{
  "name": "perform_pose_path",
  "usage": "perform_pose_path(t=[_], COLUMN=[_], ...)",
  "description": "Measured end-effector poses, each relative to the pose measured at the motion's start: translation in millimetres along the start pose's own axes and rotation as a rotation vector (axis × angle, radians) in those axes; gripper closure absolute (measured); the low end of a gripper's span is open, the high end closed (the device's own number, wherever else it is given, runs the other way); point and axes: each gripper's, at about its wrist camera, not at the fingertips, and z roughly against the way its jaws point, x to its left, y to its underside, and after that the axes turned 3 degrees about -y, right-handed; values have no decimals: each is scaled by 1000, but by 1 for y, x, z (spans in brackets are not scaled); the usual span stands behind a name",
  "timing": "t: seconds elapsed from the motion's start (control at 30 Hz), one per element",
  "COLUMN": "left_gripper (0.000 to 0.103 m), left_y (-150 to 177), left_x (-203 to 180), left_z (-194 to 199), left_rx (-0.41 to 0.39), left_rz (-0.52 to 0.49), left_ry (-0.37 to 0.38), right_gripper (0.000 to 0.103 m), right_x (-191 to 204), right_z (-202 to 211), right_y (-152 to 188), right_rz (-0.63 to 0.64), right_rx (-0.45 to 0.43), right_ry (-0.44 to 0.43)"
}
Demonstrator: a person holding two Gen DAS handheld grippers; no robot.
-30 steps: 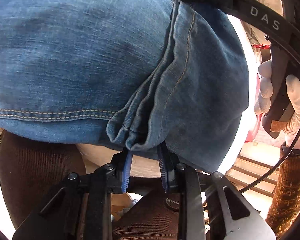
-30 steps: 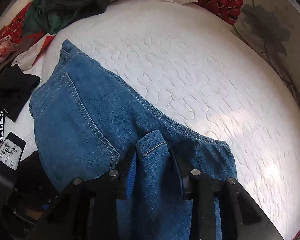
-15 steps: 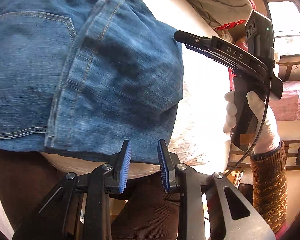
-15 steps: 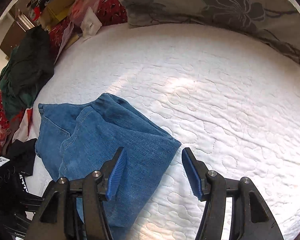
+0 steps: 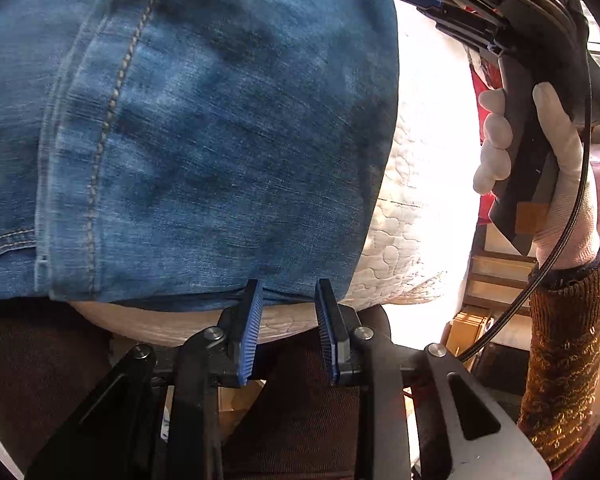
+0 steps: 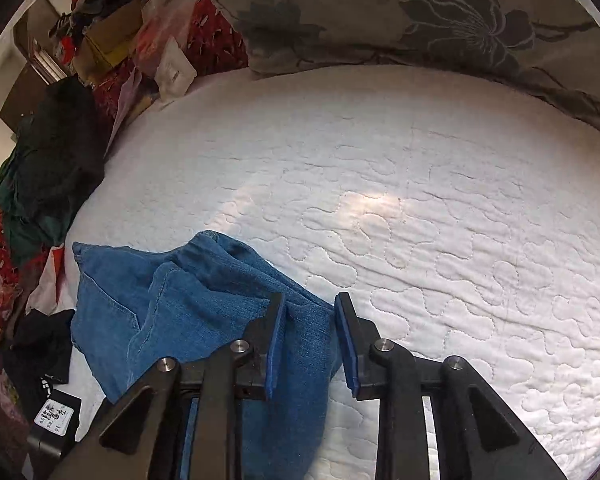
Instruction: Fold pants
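"What was the pants [image 5: 204, 128] cloth like?"

"Faded blue denim, matt, coarse weave, with raised tan stitching."

"And the bed cover [image 6: 420, 208]?"

"White quilted cloth, puckered along the stitch lines."

"The left gripper [image 5: 288, 312]?"

"Matt black plastic, ribbed blue pads [image 5: 252, 320], shiny metal rivets. The hand [image 5: 540, 160] wore a white knit glove."

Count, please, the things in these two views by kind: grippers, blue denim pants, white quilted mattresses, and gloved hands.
Two-finger grippers with blue pads: 2 (left gripper, right gripper)
Blue denim pants: 1
White quilted mattress: 1
White-gloved hand: 1
Total: 5
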Motion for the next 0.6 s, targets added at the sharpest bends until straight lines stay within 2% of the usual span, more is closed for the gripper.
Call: perform_pose_path(t=[0.07, 0.13, 0.2, 0.27, 0.37, 0.47, 0.53, 0.57, 0.6], left_gripper=[79, 79, 79, 79, 79, 79, 68, 54, 48], left_y=[8, 12, 16, 21, 50, 79, 100, 105, 111], left_x=[8, 23, 46, 72, 109, 166, 204, 227, 246], left_z=[22, 39, 52, 64, 84, 110, 119, 125, 130], left_rx=[-42, -91, -114, -133, -187, -277, -350, -385, -419], left_rz=[-18, 6, 64, 147, 241, 374, 478, 532, 577], left_ry=[3, -4, 18, 41, 69, 125, 156, 169, 185], right_gripper=[68, 62, 48, 47, 46, 44, 44, 44, 44], right_x=[0, 10, 27, 40, 49, 70, 89, 99, 110], right_z=[22, 36, 33, 14, -30, -29, -20, -16, -13], right_y=[7, 19, 32, 45, 62, 58, 51, 48, 45], right_rz=[-34, -23, -4, -17, -35, 13, 55, 76, 94], right_rx=[-55, -83, -70, -29, 101, 86, 57, 47, 41], right_ry=[-33, -84, -111, -121, -24, 45, 48, 44, 38])
